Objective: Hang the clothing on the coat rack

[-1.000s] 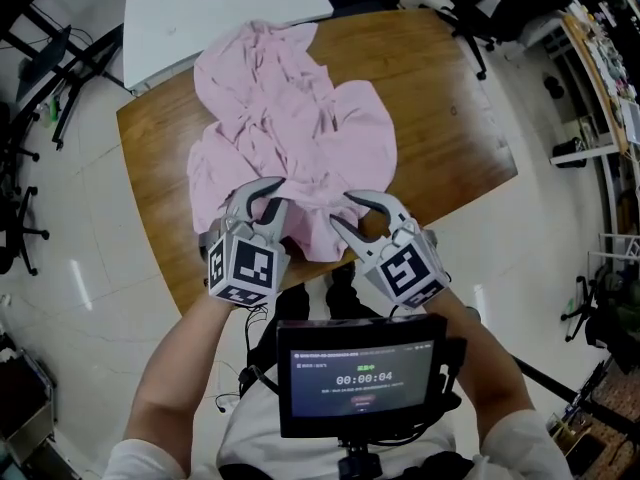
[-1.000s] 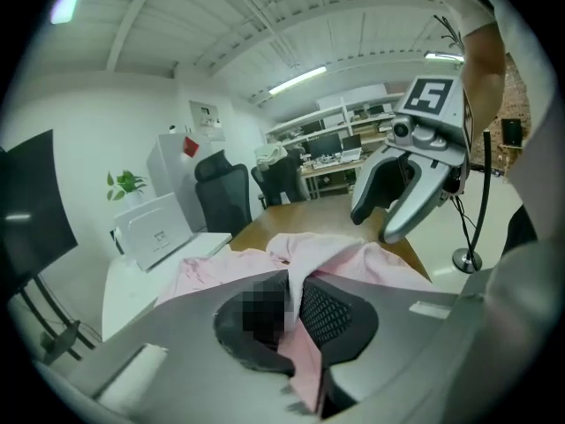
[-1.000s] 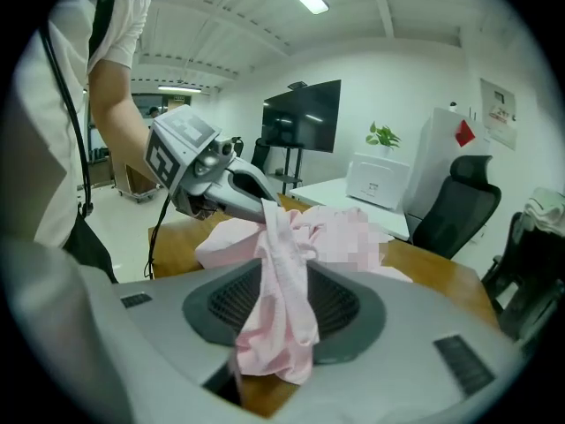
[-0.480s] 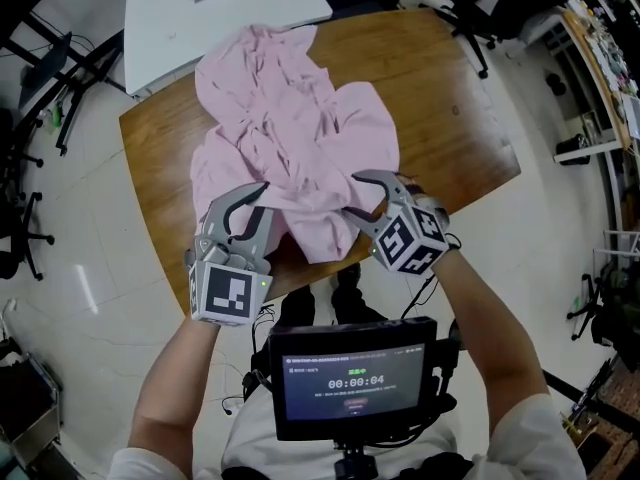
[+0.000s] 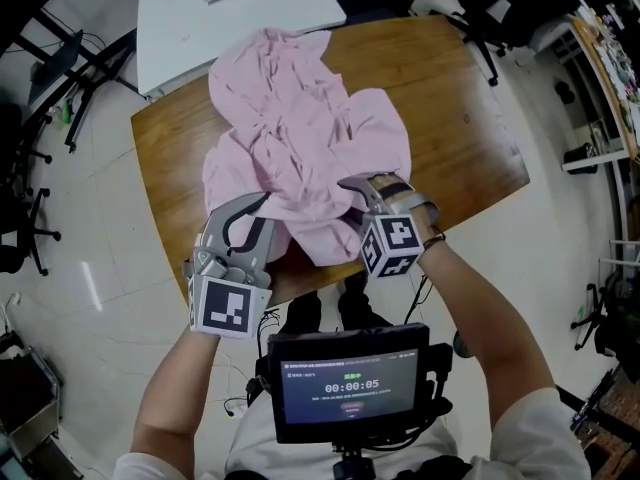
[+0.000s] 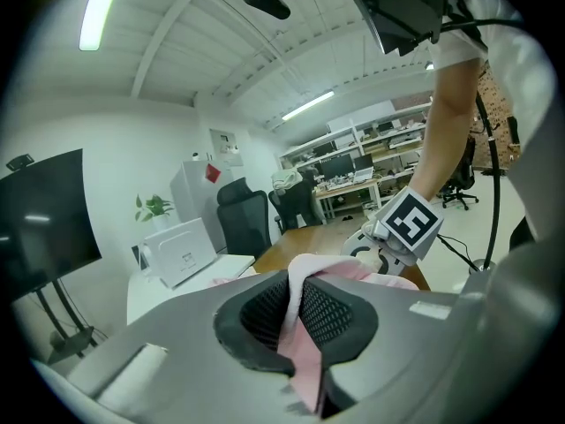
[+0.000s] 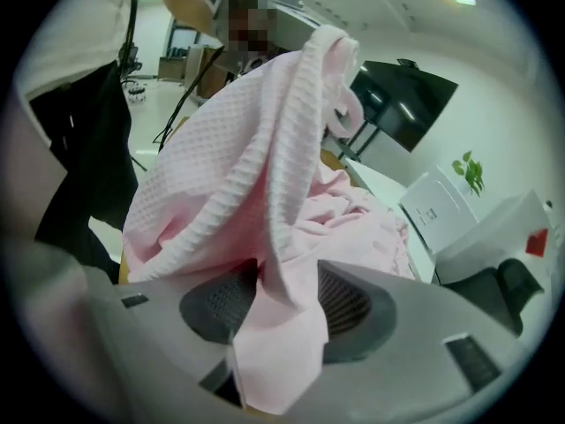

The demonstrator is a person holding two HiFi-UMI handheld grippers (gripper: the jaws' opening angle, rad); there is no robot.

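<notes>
- Pink garment (image 5: pixel 300 138) lies crumpled in a heap on a brown wooden table (image 5: pixel 470 118), seen from the head view. It spreads from the table's far edge at 12 o'clock to its near edge at 6 o'clock.
- At about 7 o'clock of the heap, the left gripper (image 5: pixel 262 211) meets the garment's near hem, its marker cube turned toward the camera.
- In the left gripper view, the ribbed pads (image 6: pixel 331 312) are clamped tight on a thin fold of the pink cloth (image 6: pixel 296 325), which stands up between them and trails down out of the jaws.
- At about 5 o'clock of the heap, the right gripper (image 5: pixel 350 200) reaches into the hem beside the left one, the two tools near each other along the table's front edge.
- In the right gripper view, a thick waffle-textured fold of the garment (image 7: pixel 265 193) hangs between the jaws. They are closing on it but stand wide, with a dark gap showing beside the left-hand pad (image 7: pixel 216 306).
- White desk (image 5: pixel 240 8) abuts the table at 11 o'clock.
- Black screen (image 5: pixel 350 383) showing a timer sits at 6 o'clock, just below the person's forearms.
- No view shows a coat rack; the garment rests on the table.
</notes>
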